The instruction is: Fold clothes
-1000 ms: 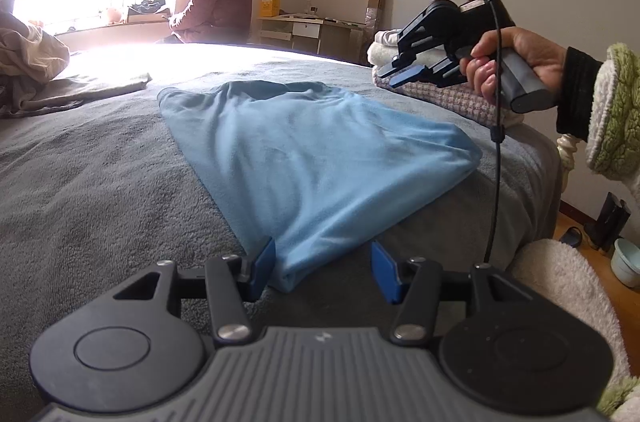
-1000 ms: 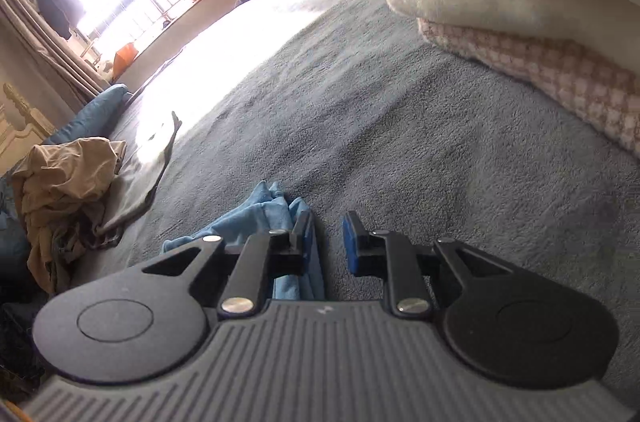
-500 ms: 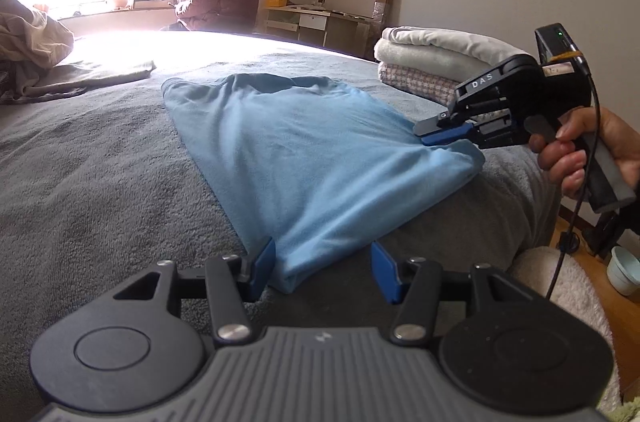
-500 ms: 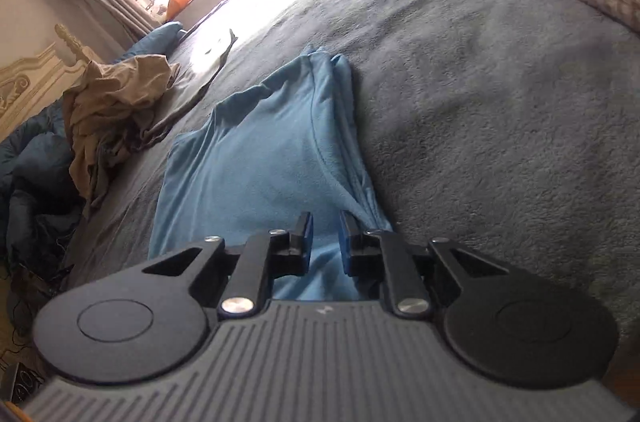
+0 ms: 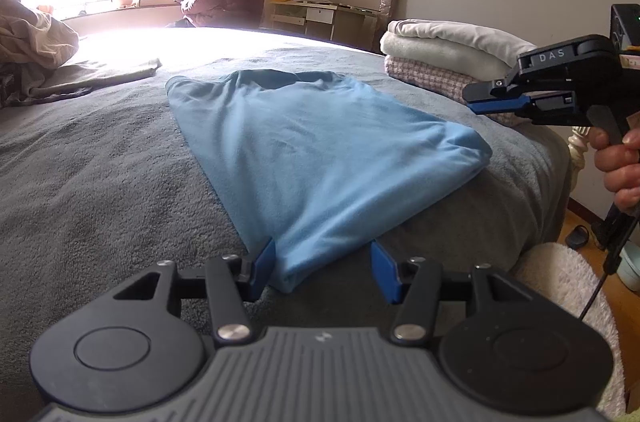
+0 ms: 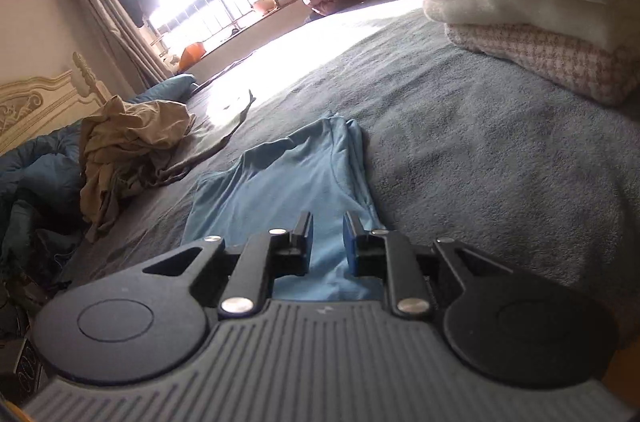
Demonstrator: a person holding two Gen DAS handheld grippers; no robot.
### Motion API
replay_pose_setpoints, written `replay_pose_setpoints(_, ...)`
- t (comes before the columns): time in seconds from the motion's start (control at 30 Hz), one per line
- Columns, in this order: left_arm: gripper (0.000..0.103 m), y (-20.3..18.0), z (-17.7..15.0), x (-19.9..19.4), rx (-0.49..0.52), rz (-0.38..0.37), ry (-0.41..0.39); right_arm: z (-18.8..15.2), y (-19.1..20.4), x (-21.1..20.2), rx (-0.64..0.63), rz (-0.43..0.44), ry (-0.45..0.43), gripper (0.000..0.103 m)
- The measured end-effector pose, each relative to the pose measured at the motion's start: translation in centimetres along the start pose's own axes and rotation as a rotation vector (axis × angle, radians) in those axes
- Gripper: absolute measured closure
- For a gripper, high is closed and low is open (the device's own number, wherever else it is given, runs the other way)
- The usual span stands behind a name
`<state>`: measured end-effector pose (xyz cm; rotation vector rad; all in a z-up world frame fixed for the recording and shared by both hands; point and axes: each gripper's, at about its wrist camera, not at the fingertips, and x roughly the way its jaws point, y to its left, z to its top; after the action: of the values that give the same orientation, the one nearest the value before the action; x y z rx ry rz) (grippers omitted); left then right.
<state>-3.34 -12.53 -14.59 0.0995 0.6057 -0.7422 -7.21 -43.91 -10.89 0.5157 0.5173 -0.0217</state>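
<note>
Because the blue shirt [image 5: 320,158] lies flat on the grey bed [image 5: 100,190] with its near corner between the spread fingers of the left tool [image 5: 323,268], a closing pinch could catch the fuzzy bed cover along with the cloth, or take only the top layer so the fold skews. The right tool [image 5: 480,100], at 3 o'clock in the left view, hovers above the shirt's right corner, fingers a little apart and holding nothing; a late grab there would let that corner drag. The bed edge drops off just past the shirt at 4 o'clock, so slack cloth may slide off. The folded stack [image 5: 444,58] at 2 o'clock limits rightward travel, and the crumpled clothes [image 6: 128,150] sit at 10 o'clock. Open bed runs toward 12 o'clock.
</note>
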Motion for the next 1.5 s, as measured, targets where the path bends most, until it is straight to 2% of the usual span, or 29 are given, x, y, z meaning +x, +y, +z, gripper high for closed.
replay_pose_setpoints(0.07, 0.049, 0.0, 0.1, 0.0, -0.003, 0.003, 0.005, -1.1, 1.4, 0.9, -0.082, 0.025, 0.033, 0.087)
replay_pose_setpoints(0.13, 0.049, 0.0, 0.2, 0.0, -0.009, 0.004, 0.011, -2.3, 1.5, 1.7, -0.14, -0.009, 0.067, 0.088)
replay_pose_setpoints(0.23, 0.049, 0.0, 0.3, 0.0, -0.01, 0.005, 0.017, -3.0, -1.5, 0.9, -0.109, -0.167, 0.059, 0.089)
replay_pose_setpoints(0.33, 0.049, -0.3, 0.5, 0.2, -0.001, 0.016, 0.029, -2.6, -5.0, -1.8, 0.061, -0.215, -0.008, 0.086)
replay_pose_setpoints(0.4, 0.049, -0.6, 0.7, 0.2, 0.009, 0.028, 0.037, -2.5, -5.3, -2.9, 0.054, -0.237, -0.05, 0.085)
replay_pose_setpoints(0.5, 0.049, -1.1, 0.8, 0.1, 0.031, 0.051, 0.046, -2.2, -4.2, -3.3, 0.026, -0.179, -0.076, 0.086)
replay_pose_setpoints(0.7, 0.049, -1.6, 0.7, -2.1, 0.053, 0.093, 0.068, -1.7, -0.5, -0.8, -0.063, -0.037, -0.072, 0.085)
replay_pose_setpoints(0.8, 0.049, -1.4, 1.1, -4.3, 0.04, 0.092, 0.035, -1.7, 0.3, 0.4, -0.066, -0.01, -0.059, 0.085)
replay_pose_setpoints(0.97, 0.049, -0.9, 3.3, -6.0, -0.009, 0.034, -0.043, -2.1, 0.5, 0.6, -0.054, 0.006, -0.068, 0.085)
replay_pose_setpoints(1.07, 0.049, -0.7, 4.5, -4.8, -0.033, 0.029, -0.055, -2.2, 0.5, 0.6, -0.048, 0.001, -0.069, 0.085)
replay_pose_setpoints(1.2, 0.049, -0.8, 5.1, -1.4, -0.014, 0.072, -0.025, -2.2, 0.5, 0.2, -0.052, -0.005, -0.073, 0.085)
replay_pose_setpoints(1.37, 0.05, -1.2, 3.4, 1.3, 0.032, 0.101, 0.046, -2.2, 0.2, 0.1, -0.051, -0.017, -0.078, 0.085)
replay_pose_setpoints(1.5, 0.049, -1.4, 2.3, 1.3, 0.041, 0.106, 0.049, -2.1, 0.4, 0.6, -0.065, -0.019, -0.074, 0.085)
